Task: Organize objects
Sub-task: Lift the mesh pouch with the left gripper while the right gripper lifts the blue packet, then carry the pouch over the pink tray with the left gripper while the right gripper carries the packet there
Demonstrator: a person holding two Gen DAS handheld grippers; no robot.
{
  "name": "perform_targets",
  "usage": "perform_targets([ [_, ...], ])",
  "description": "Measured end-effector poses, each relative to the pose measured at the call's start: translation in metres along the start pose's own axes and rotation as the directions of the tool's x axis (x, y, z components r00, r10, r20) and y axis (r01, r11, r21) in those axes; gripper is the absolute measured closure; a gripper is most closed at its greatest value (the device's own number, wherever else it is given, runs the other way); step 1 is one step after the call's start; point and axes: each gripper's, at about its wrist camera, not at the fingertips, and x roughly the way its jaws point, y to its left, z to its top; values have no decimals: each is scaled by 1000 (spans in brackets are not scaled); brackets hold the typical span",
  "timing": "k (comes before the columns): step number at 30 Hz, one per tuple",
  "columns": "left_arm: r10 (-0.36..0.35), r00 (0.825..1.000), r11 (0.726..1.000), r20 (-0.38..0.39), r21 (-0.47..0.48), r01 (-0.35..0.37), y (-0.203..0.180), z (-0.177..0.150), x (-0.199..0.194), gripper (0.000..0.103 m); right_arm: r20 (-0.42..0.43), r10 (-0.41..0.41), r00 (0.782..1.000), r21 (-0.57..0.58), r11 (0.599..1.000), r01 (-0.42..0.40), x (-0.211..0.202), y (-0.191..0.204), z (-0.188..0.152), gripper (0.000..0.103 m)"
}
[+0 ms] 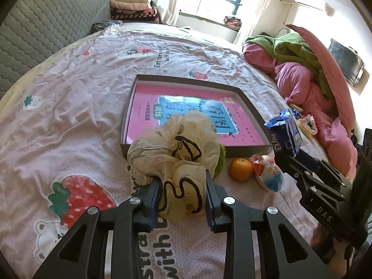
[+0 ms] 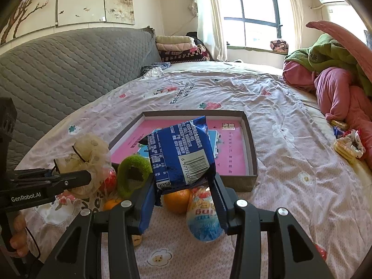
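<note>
Left wrist view, left gripper point(image 1: 182, 183) jaws clamping cream pouch point(image 1: 176, 148), right gripper point(image 2: 183, 186) jaws pinching blue packet point(image 2: 181, 148), above tray point(image 2: 252, 153)

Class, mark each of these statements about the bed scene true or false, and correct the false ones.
1. The right gripper holds a blue snack packet. True.
2. The box is empty. False: a pink book lies in it.
3. The left gripper grips a cream drawstring bag. True.
4. The orange sits inside the box. False: it lies on the bedsheet beside it.
</note>
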Motion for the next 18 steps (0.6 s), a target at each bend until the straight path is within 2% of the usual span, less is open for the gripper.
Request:
perform_targets([
  [18, 17, 1000, 1000, 21, -7, -17, 2, 26, 11, 71, 6, -42, 999, -10, 999, 42, 16, -13, 20, 57],
])
